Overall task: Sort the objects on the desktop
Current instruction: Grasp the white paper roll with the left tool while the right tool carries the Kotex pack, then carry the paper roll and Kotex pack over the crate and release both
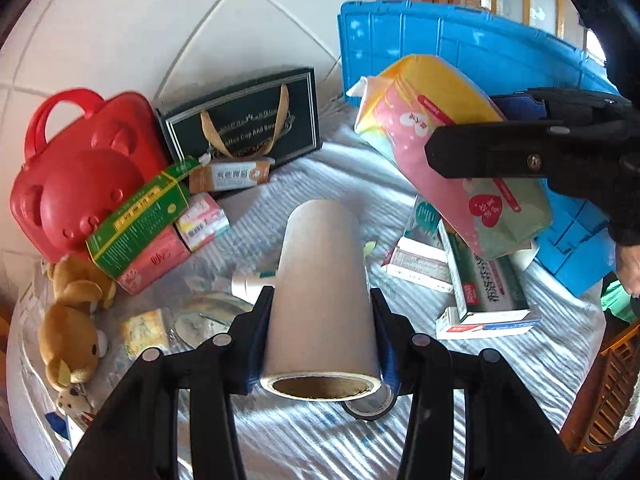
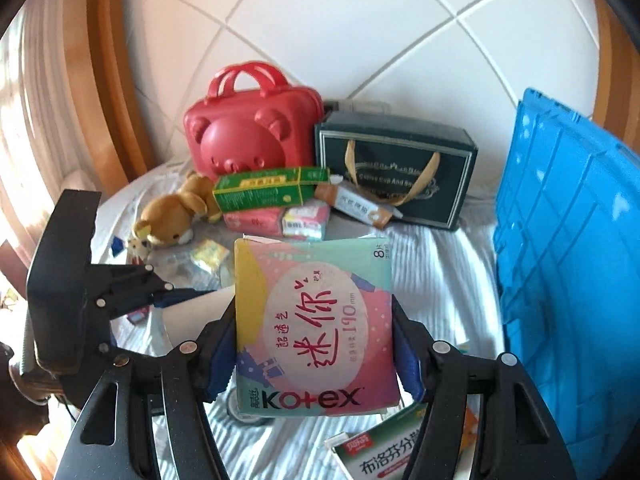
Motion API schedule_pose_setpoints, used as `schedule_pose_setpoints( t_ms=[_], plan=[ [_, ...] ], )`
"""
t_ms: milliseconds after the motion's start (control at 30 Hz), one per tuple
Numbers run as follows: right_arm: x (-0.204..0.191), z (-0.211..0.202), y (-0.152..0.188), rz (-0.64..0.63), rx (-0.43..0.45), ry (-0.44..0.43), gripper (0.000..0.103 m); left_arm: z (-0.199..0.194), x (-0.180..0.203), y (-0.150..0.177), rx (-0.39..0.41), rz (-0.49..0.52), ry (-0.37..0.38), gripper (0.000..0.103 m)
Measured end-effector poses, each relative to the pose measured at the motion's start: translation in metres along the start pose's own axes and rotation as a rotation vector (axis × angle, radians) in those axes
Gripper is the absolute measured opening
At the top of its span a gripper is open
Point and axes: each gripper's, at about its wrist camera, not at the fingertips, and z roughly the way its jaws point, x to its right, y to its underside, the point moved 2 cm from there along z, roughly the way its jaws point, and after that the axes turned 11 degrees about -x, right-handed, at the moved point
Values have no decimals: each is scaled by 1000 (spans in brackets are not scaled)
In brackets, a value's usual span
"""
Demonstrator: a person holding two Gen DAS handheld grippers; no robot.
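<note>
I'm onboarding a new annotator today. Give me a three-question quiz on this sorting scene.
1. True or false: the left gripper is shut on the paper roll.
2. What does the right gripper hold? A) teddy bear B) Kotex pack C) toothpaste
3. Fill in: the green box leans against the red ____-faced case.

Key: 1 true; 2 B; 3 bear.

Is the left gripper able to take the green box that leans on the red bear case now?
Probably not as things stand. The left gripper is shut on the paper roll, so its jaws are full. The green box itself lies uncovered atop the pink packs.
</note>
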Motion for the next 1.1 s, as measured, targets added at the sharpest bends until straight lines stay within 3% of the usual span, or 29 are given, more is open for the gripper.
schedule_pose_setpoints(
  t_ms=[167, 300, 433, 533, 600, 800, 1067, 1100],
  plan=[
    [-3, -79, -10, 62, 160, 24, 65, -66, 18, -35, 128, 84, -10, 45],
    [2, -147, -5, 132, 276, 72, 65, -115, 47, -68, 250, 164, 24, 45],
    [12, -222, 12, 164, 390, 213, 66, -148, 91, -103, 354, 235, 64, 45],
    [35, -268, 26, 208, 435, 316, 66, -162, 130, -128, 392, 269, 106, 45],
    [58, -294, 38, 252, 464, 373, 66, -168, 162, -144, 411, 304, 96, 45],
    [137, -333, 69, 361, 451, 496, 66, -165, 246, -193, 432, 335, 118, 45],
    [230, -330, 94, 458, 376, 509, 66, -145, 316, -228, 390, 362, 57, 46],
    [237, -329, 95, 465, 369, 513, 67, -142, 320, -233, 391, 357, 30, 53]
  ],
)
